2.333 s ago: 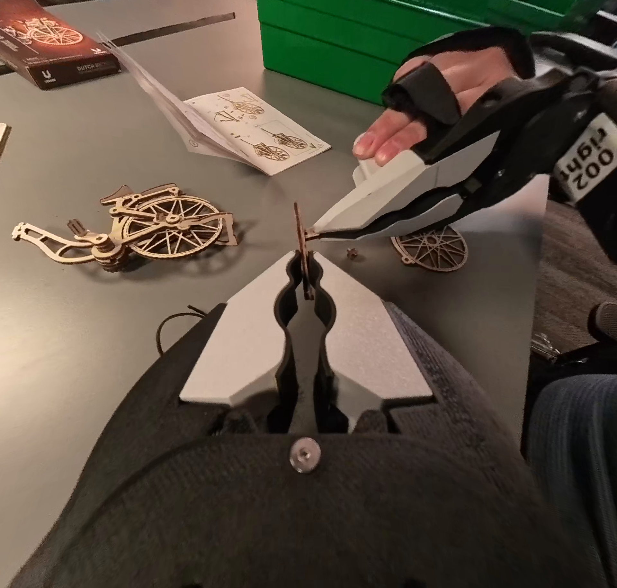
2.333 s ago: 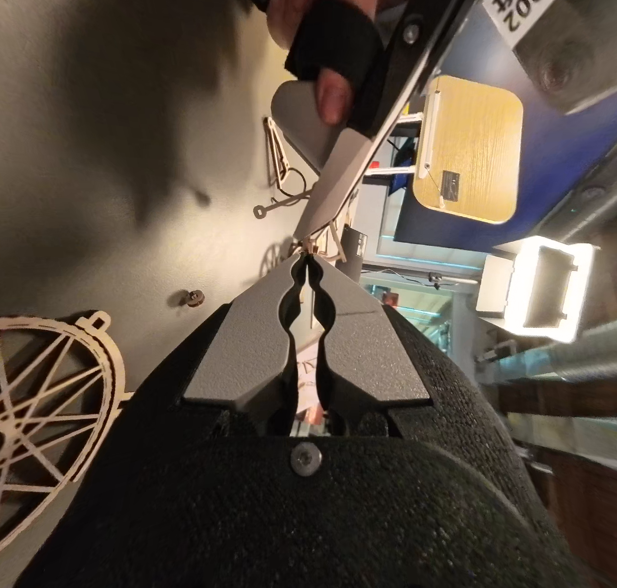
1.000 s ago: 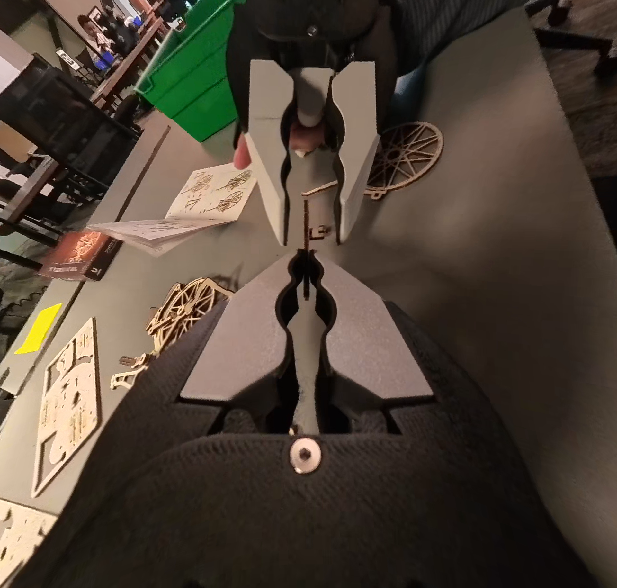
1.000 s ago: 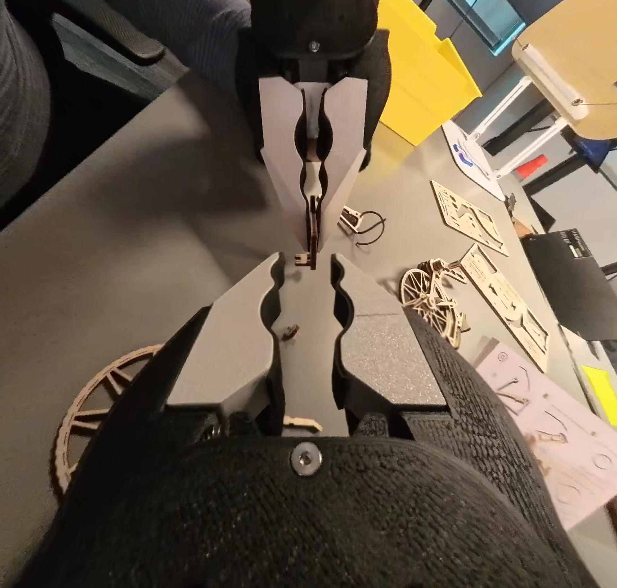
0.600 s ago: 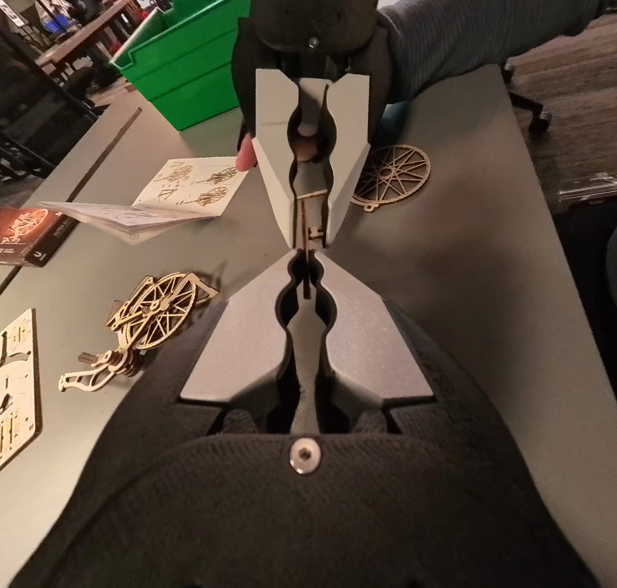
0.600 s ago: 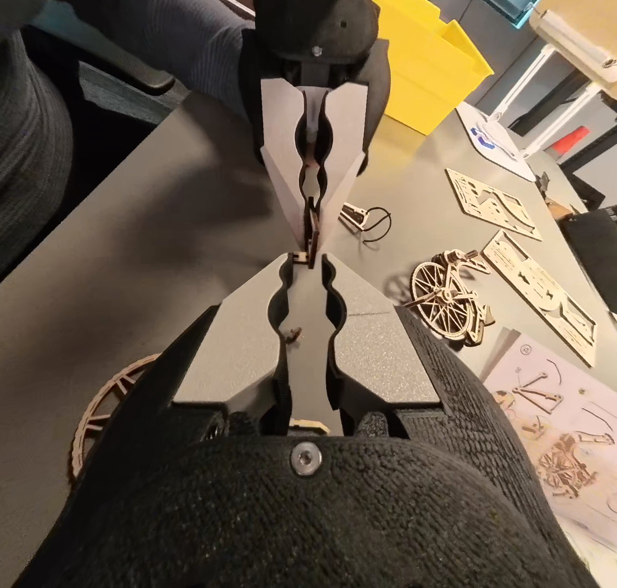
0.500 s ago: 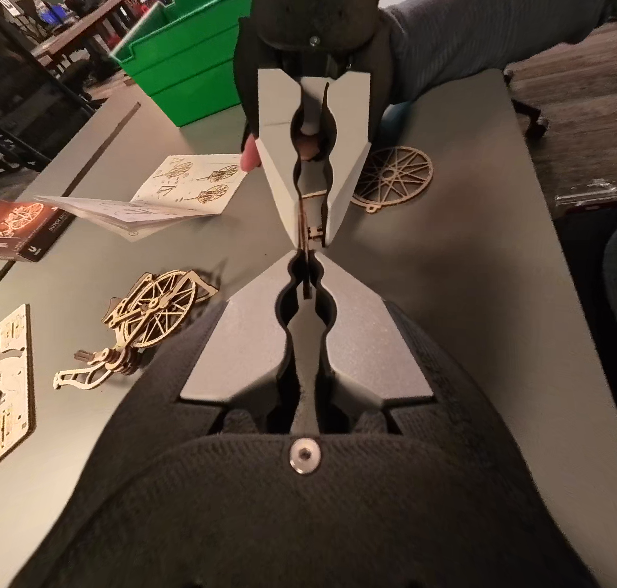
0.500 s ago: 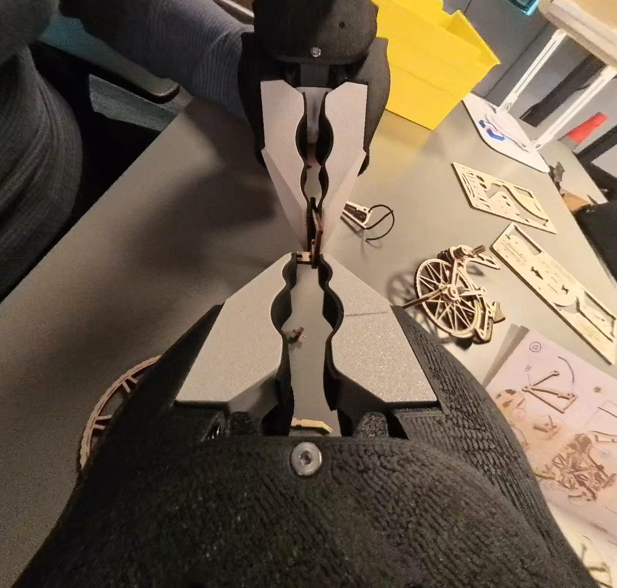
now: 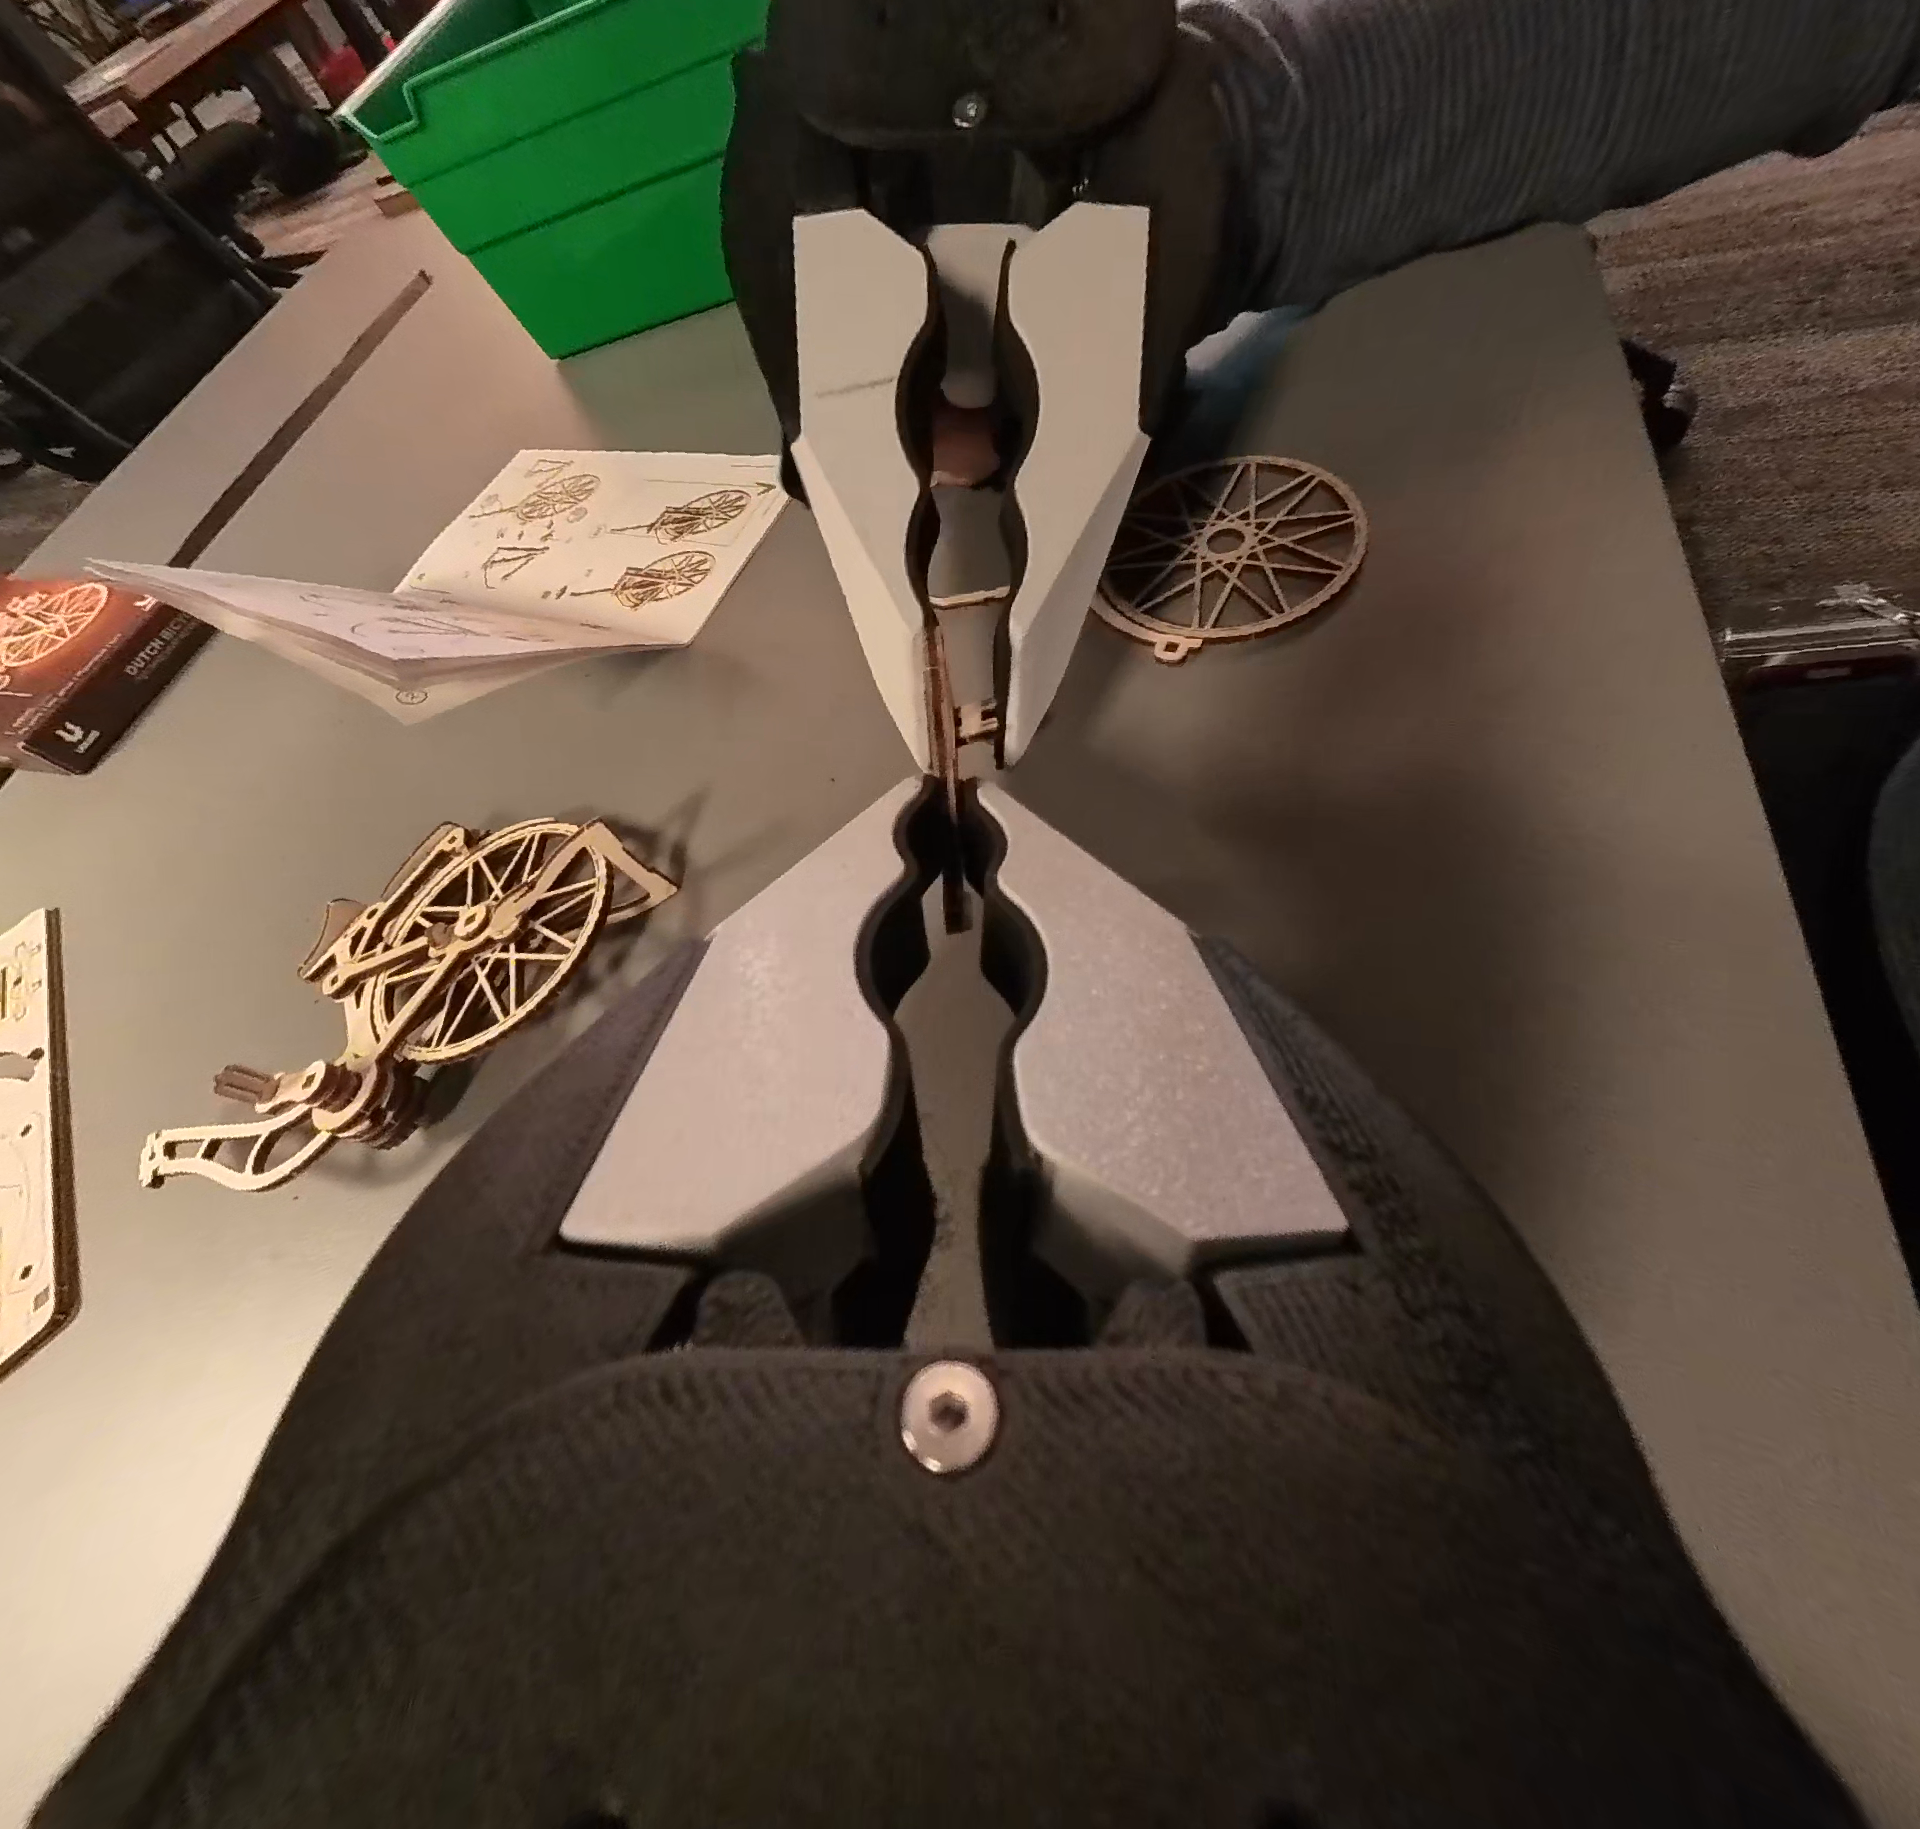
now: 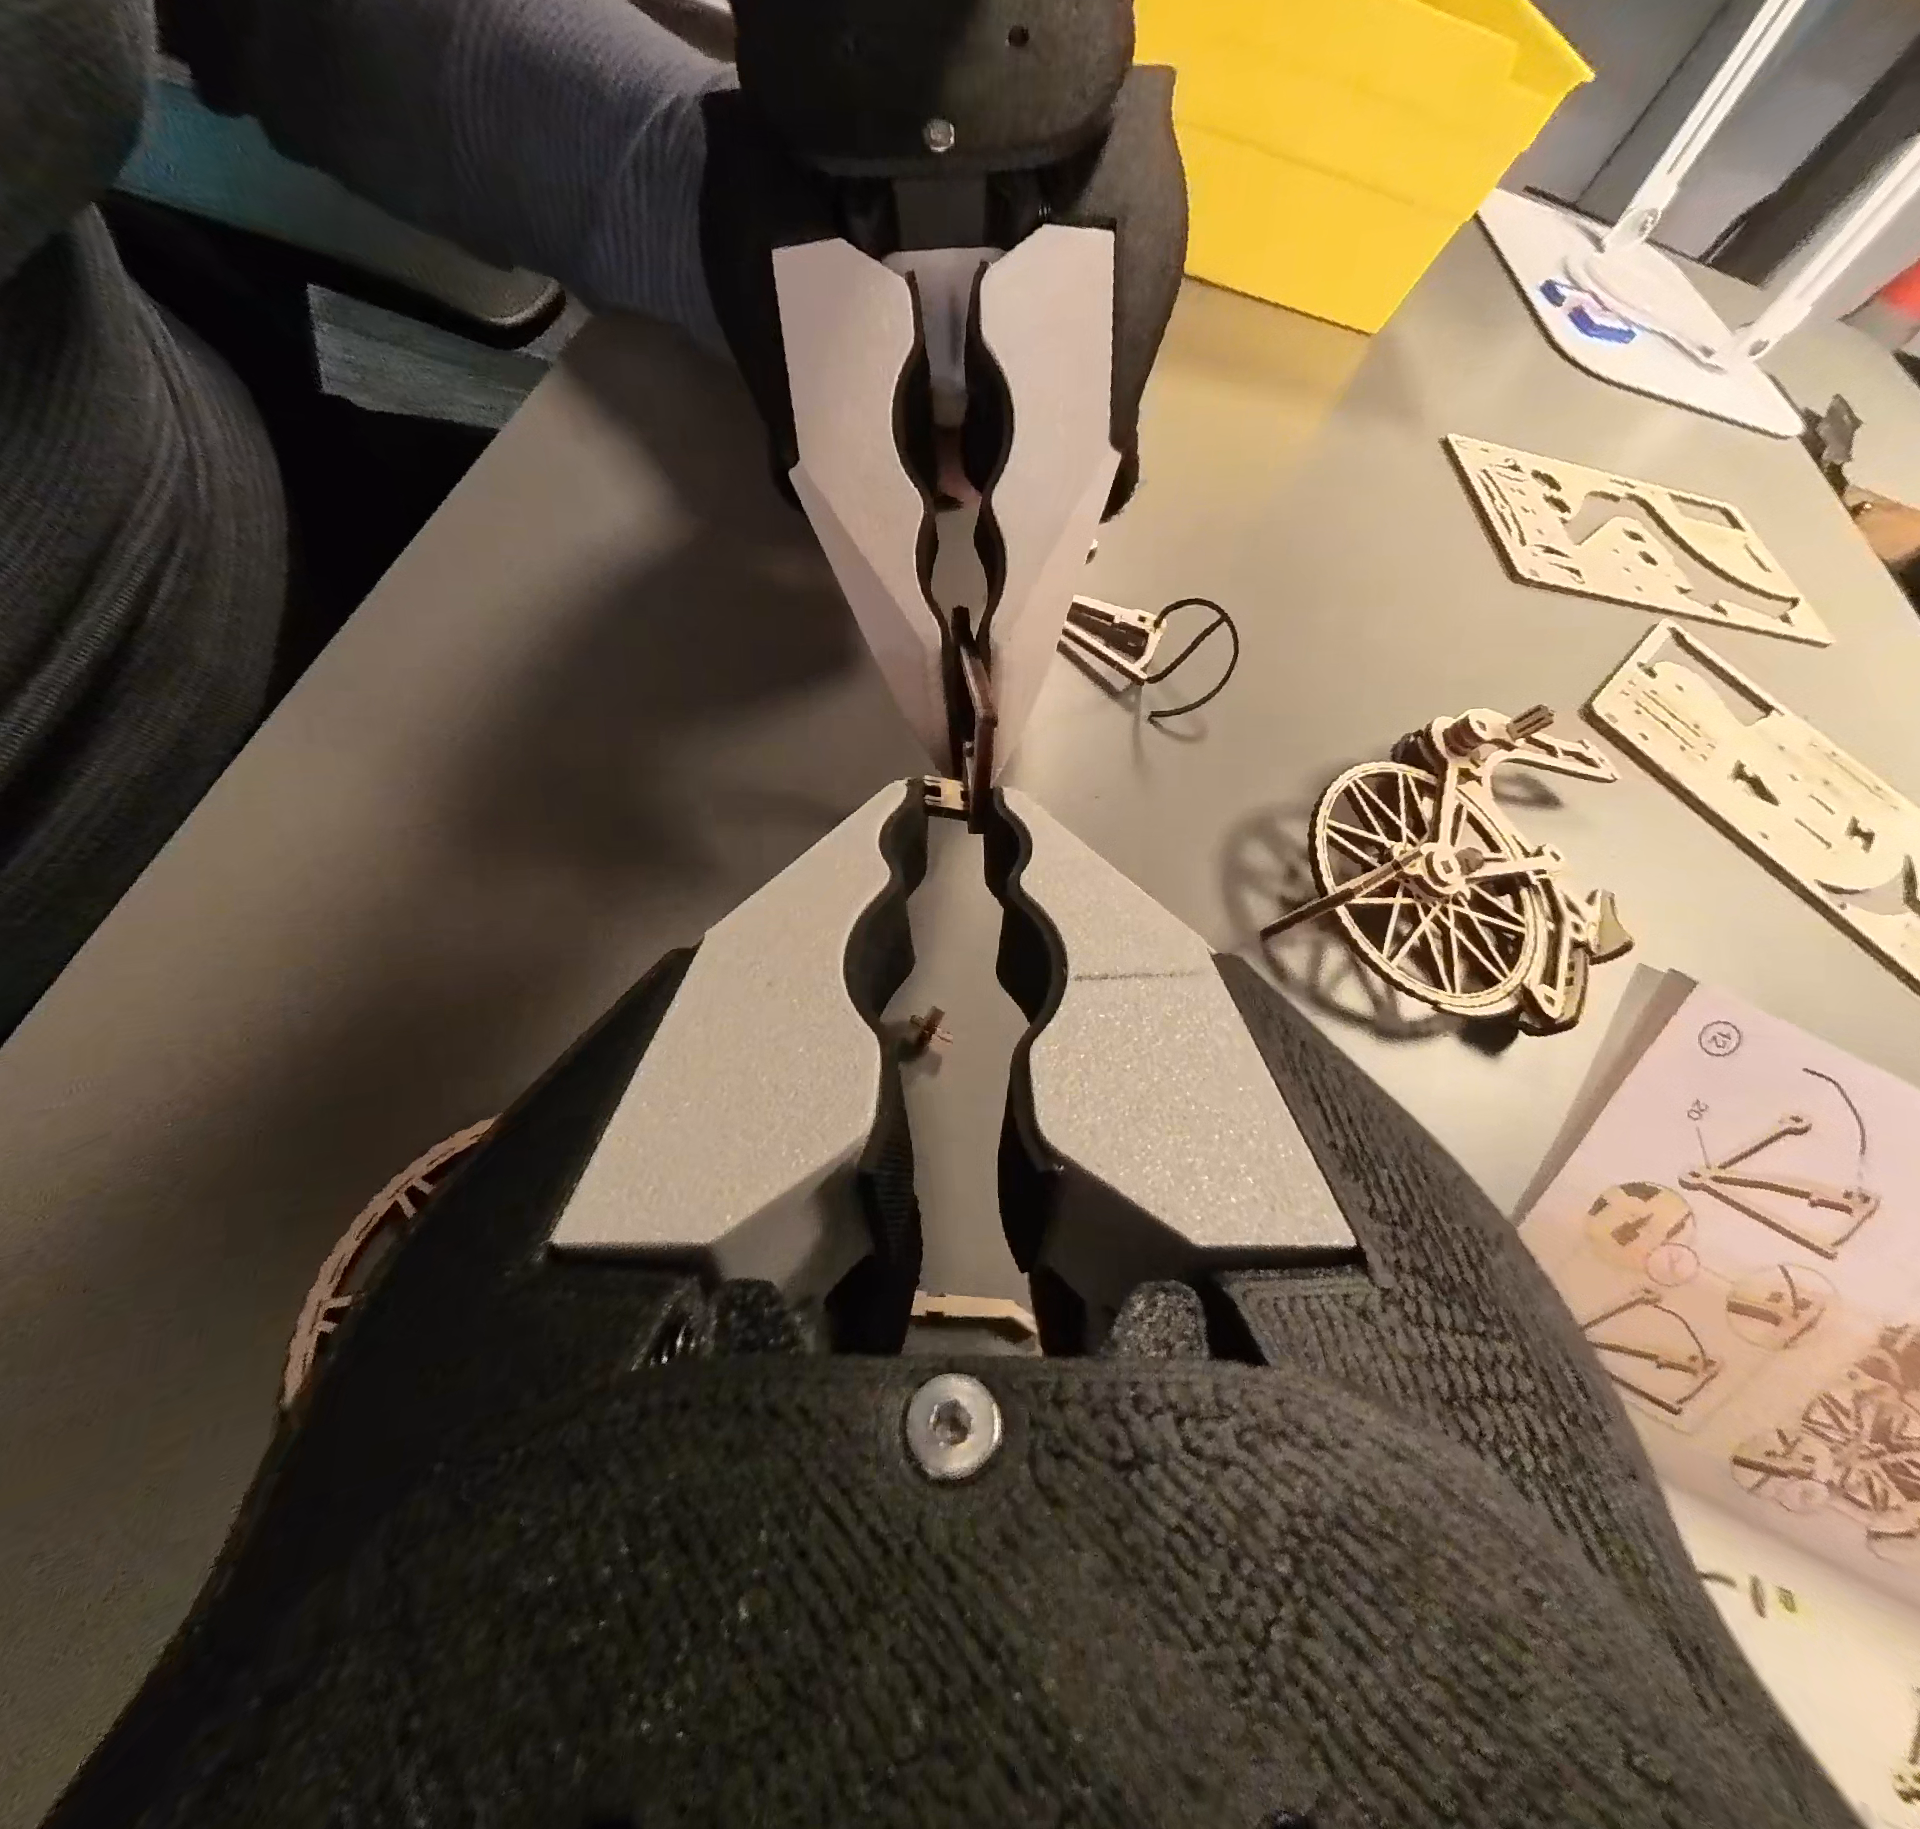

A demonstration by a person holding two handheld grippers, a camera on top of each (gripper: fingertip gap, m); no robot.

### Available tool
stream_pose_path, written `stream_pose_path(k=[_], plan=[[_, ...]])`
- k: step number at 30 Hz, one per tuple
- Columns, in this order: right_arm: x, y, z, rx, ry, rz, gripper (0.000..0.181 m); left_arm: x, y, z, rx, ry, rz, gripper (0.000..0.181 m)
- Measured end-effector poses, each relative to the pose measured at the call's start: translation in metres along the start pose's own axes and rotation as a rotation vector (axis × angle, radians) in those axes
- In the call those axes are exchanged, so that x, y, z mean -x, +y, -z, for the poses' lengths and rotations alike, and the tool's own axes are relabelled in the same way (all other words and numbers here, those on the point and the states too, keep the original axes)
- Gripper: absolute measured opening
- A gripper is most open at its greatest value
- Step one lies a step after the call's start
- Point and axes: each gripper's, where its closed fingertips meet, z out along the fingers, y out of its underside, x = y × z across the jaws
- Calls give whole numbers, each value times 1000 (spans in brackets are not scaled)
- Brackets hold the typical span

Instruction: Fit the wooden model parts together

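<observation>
My left gripper (image 9: 951,792) is shut on a thin flat wooden piece (image 9: 948,844), held edge-on above the grey table. My right gripper (image 10: 954,797) faces it tip to tip. Its jaws pinch a small wooden peg (image 10: 941,794) against the side of that flat piece (image 10: 975,709). In the left wrist view the peg (image 9: 977,714) sits between the flat piece and one finger of the right gripper (image 9: 961,749). The left gripper (image 10: 961,745) shows at the top of the right wrist view. A partly built wooden bicycle (image 9: 457,958) lies on the table to the left.
A loose spoked wheel (image 9: 1231,553) lies behind the right gripper. An open booklet (image 9: 582,553), a green bin (image 9: 582,138), a yellow bin (image 10: 1330,117) and wooden part sheets (image 10: 1621,553) lie around. A tiny loose part (image 10: 928,1029) lies under the right gripper. Both grippers' tips are roughly 12 centimeters from the partly built wooden bicycle (image 9: 457,958). My right wrist view (image 10: 1436,842) looks at it from another angle.
My right gripper has swung round to face the left one, opened, then closed its jaws on the peg and the flat piece. The left gripper has kept its grip.
</observation>
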Motion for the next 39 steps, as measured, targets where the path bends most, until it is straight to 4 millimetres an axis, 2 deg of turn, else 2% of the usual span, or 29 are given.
stream_pose_path(k=[15,18,22,25,30,36,38,39], plan=[[1,0,1,-16,-1,44,9,-3,-2,1,-9,-9,-20,2],[0,5,-2,21,28,86,9,0,2,-1,20,-63,-104,2],[-8,19,-5,112,139,189,41,-5,14,-8,127,-148,-392,2],[-11,13,0,92,192,250,44,-4,12,-8,118,-159,-394,2],[-2,8,-1,91,252,452,13,2,8,-4,95,-190,-388,2],[3,6,1,46,265,489,18,-4,9,-5,86,-154,-363,2],[6,-1,5,-15,261,466,13,0,16,-5,121,-158,-355,2],[4,1,6,-9,266,449,7,-1,14,-5,100,-145,-342,2]])
